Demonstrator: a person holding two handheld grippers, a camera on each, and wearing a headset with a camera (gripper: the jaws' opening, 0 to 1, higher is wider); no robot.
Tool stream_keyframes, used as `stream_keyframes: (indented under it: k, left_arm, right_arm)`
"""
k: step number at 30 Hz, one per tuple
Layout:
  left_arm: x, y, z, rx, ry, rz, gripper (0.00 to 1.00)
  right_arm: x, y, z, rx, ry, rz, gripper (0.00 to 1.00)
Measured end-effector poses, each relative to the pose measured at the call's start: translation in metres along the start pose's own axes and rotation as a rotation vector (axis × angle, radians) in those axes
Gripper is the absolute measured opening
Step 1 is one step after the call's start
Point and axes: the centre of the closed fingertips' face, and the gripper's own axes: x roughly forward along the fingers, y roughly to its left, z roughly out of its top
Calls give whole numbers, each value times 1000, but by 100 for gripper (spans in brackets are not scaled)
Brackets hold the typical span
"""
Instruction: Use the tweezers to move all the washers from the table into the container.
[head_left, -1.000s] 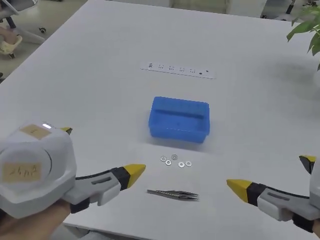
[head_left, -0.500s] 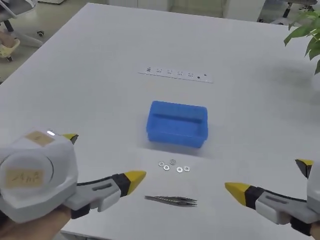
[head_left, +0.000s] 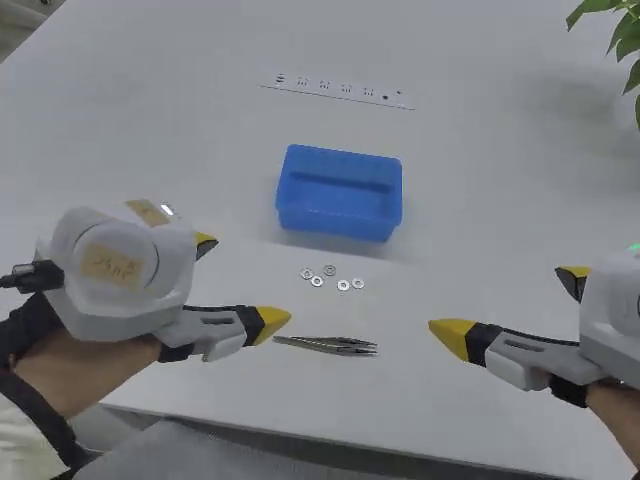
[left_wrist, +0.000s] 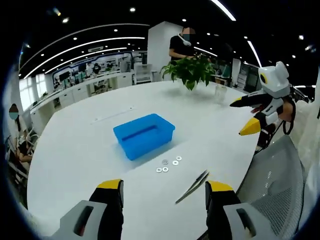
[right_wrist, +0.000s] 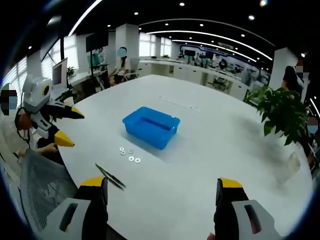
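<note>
Several small metal washers lie in a loose cluster on the white table, just in front of the blue container. Nearer me, the metal tweezers lie flat on the table. My left gripper is open and holds nothing, its lower yellow tip just left of the tweezers. At the right, my right gripper is open too, a short way from the tweezers' other end. The left gripper view shows tweezers, washers and container ahead. The right gripper faces the tweezers and washers.
A flat white power strip is set in the table beyond the container. A potted plant stands at the table's far right. The table's front edge runs just below the grippers, with a grey mesh chair beside it.
The head camera has tilted, so everything sits higher in the picture. My left gripper's lower tip has come slightly nearer the tweezers. Tweezers and washers lie as before.
</note>
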Motion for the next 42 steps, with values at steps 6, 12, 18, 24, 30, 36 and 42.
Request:
stream_keyframes:
  k: [6, 12, 18, 24, 30, 36, 42]
  left_arm:
    - [26, -10, -15, 93, 118, -105, 48]
    - [44, -21, -28, 187, 206, -201, 38]
    - [54, -24, -45, 246, 277, -246, 27]
    - [62, -20, -61, 310, 323, -279, 22]
    - [69, -19, -67, 366, 344, -307, 13]
    - [76, -24, -71, 435, 338, -333, 5]
    - [76, -25, -74, 466, 342, -346, 0]
  right_arm:
    - [5, 5, -7, -13, 30, 40, 84]
    - [9, 11, -13, -21, 59, 68, 83]
    - [16, 20, -18, -33, 79, 102, 80]
    - [19, 30, -16, -50, 89, 126, 77]
    - [20, 35, -18, -53, 95, 141, 77]
    - [21, 40, -20, -59, 105, 157, 76]
    - [21, 47, -20, -76, 107, 180, 76]
